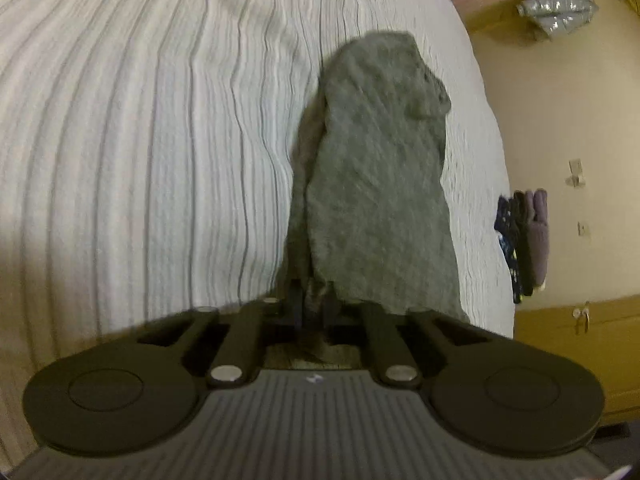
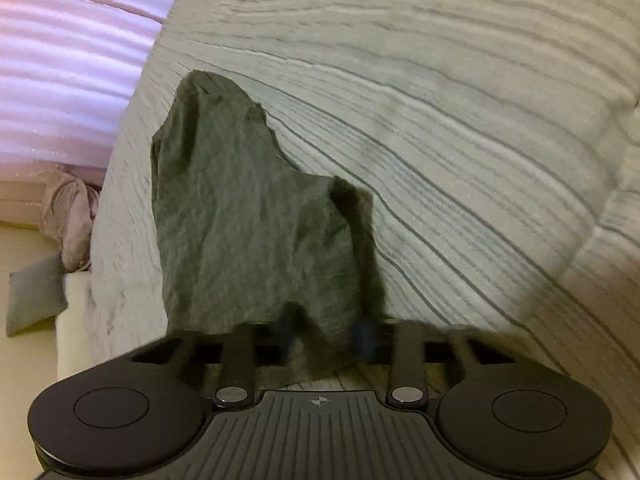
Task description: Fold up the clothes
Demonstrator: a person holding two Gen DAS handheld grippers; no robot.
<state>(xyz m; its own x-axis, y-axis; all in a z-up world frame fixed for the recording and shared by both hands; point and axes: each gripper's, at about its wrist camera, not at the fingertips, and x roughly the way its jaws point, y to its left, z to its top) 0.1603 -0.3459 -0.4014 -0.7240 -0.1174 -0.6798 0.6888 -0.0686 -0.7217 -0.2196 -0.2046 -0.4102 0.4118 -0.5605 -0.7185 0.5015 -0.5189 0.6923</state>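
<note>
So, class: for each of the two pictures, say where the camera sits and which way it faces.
Left wrist: sits on the left claw, looking down along it at the dark grey-green cloth garment on the pale striped bedspread; wall at right.
Right wrist: sits on the right claw, looking down at that garment; pink curtain at left.
Shared: garment, bedspread.

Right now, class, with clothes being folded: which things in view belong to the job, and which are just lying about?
Part of the job:
- grey garment, lying on the striped bedspread
- left hand-held gripper, closed on its edge
- right hand-held gripper, closed on its edge

Just lying about:
- clothes hanging on the wall
- pink bundle of cloth
- small grey cushion
</note>
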